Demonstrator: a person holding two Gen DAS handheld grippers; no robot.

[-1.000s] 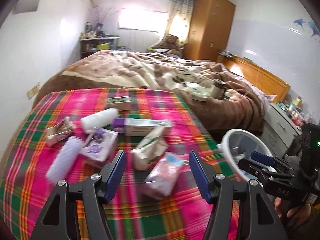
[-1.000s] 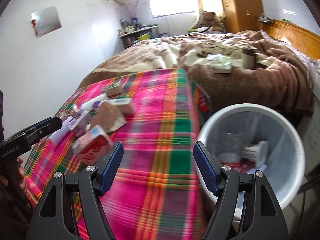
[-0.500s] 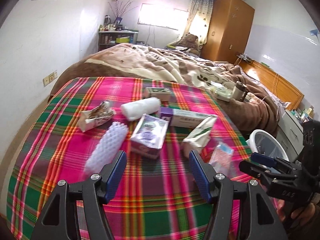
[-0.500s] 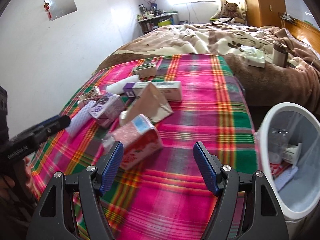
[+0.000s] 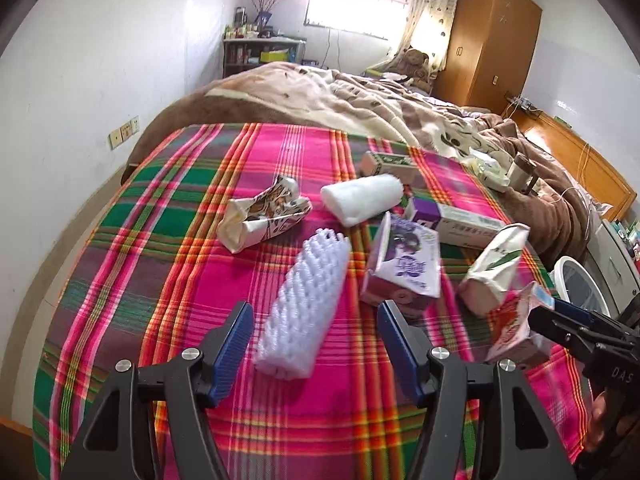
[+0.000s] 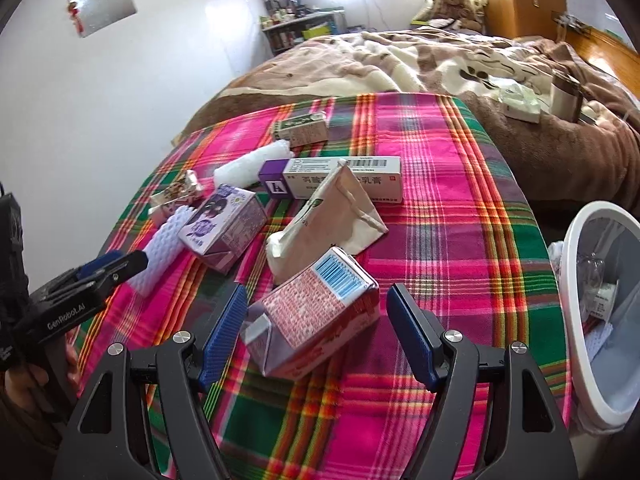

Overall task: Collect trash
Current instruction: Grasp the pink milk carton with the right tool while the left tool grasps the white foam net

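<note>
Trash lies on a plaid cloth (image 5: 192, 280). My left gripper (image 5: 316, 338) is open, its jaws either side of the near end of a white foam net sleeve (image 5: 306, 304), which also shows in the right wrist view (image 6: 164, 248). My right gripper (image 6: 316, 328) is open around a red-and-white carton (image 6: 316, 312), seen at the right in the left wrist view (image 5: 514, 320). Nearby lie a purple carton (image 5: 404, 268), a paper bag (image 6: 336, 216), a long medicine box (image 6: 344, 178), a white roll (image 5: 362, 198) and a crumpled wrapper (image 5: 264, 212).
A white trash bin (image 6: 576, 320) with some litter inside stands off the cloth's right edge. A small green box (image 6: 302, 130) lies at the far side. A brown blanket (image 6: 460, 64) with a mug (image 6: 564, 96) covers the bed beyond.
Both grippers moved left and lower over the cloth. The left one went from the red carton to the foam sleeve. The right one swung away from the bin onto the red carton.
</note>
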